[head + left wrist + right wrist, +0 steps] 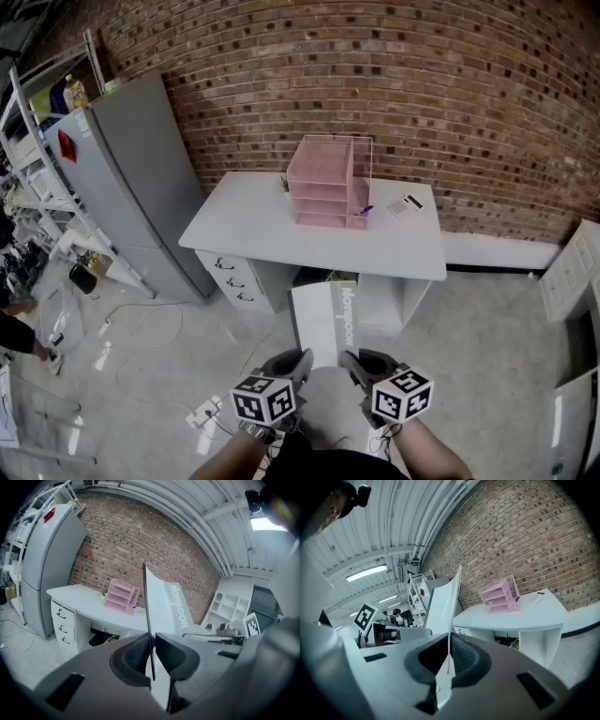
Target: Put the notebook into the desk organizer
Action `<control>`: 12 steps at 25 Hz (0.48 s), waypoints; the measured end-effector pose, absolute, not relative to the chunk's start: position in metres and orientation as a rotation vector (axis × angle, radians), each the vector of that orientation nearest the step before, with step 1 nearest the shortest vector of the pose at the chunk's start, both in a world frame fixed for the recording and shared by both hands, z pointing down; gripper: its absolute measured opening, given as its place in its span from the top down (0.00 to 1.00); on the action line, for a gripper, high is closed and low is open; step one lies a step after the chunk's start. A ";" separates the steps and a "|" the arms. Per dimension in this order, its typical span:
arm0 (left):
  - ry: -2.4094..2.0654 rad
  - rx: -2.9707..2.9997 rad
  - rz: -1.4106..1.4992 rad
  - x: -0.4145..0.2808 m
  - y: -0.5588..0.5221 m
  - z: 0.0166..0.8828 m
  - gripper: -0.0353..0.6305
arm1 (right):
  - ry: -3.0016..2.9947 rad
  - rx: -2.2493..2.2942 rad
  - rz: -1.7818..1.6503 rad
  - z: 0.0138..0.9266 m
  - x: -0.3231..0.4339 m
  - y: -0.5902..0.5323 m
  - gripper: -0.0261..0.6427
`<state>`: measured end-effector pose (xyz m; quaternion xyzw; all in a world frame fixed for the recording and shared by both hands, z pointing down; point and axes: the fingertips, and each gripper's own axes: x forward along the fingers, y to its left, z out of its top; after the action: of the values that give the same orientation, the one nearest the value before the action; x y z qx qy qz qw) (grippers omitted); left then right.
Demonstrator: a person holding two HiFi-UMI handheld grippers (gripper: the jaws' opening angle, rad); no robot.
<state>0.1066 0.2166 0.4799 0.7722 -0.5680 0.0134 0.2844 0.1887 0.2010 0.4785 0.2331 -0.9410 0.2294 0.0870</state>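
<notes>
A white and grey notebook point(326, 323) is held in the air in front of me, well short of the desk. My left gripper point(298, 361) is shut on its near left corner and my right gripper point(349, 361) on its near right corner. In the left gripper view the notebook point(161, 609) stands edge-on between the pads of that gripper point(151, 654). The right gripper view shows the same notebook point(443, 604) pinched in that gripper point(449, 657). The pink desk organizer point(326, 183) with several open shelves stands at the back of the white desk point(253, 230); it also shows as a small organizer point(121, 596) and organizer point(502, 595).
A grey refrigerator point(131, 178) stands left of the desk, with metal shelving point(33, 159) beyond it. A calculator point(406, 206) lies right of the organizer. Drawers point(232, 274) sit under the desk's left side. Cables point(141, 342) trail on the floor; a white cabinet point(572, 272) is at the right.
</notes>
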 end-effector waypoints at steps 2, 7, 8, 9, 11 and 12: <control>-1.520 2.062 0.034 0.106 0.217 0.480 0.89 | -2.800 0.692 0.685 0.479 0.188 0.201 0.94; -1.528 2.050 0.019 0.099 0.216 0.482 0.89 | -2.828 0.662 0.661 0.477 0.182 0.201 0.94; -1.530 2.047 0.017 0.097 0.215 0.482 0.89 | -2.831 0.653 0.658 0.477 0.180 0.202 0.93; -1.531 2.045 0.016 0.096 0.215 0.482 0.89 | -2.832 0.647 0.660 0.477 0.178 0.202 0.93; -1.532 2.041 0.014 0.092 0.213 0.483 0.89 | -2.828 0.646 0.669 0.479 0.175 0.200 0.93; -1.533 2.038 0.012 0.091 0.212 0.484 0.89 | -2.825 0.647 0.674 0.480 0.173 0.199 0.93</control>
<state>0.0905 0.2125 0.4840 0.7644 -0.5751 0.0044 0.2914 0.1731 0.1988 0.4796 0.2167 -0.9461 0.2258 0.0831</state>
